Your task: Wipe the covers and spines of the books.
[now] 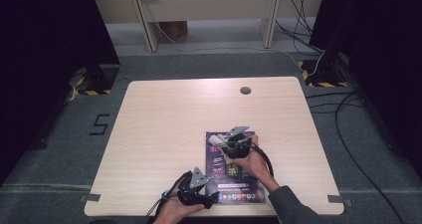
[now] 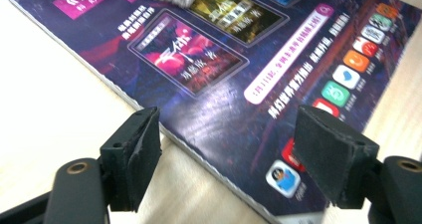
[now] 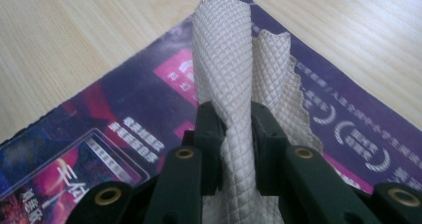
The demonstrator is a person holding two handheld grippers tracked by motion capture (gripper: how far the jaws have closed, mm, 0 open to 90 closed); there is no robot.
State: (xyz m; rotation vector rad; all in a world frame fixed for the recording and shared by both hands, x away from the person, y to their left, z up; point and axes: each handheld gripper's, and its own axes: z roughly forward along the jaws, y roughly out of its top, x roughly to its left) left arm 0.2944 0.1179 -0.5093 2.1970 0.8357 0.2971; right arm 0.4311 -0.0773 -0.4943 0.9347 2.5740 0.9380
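I had the right tool [image 3: 234, 129] clamped tight on a bunched, waffle-textured cleaning cloth [image 3: 234, 69], resting on the far part of the purple magazine [image 1: 234, 171], which lay at the near right of the worktop [image 1: 164, 114]. My left tool [image 2: 229, 154] sat at the magazine's near left corner, jaws standing apart and pressing on nothing, the cover's edge between them. The risk, as I judged it: with that corner not pinned, dragging the cloth across the glossy cover could slide or skew the whole magazine toward the worktop's near edge. The cloth was also gripped in a narrow fold, so it could slip free under a hard wipe.
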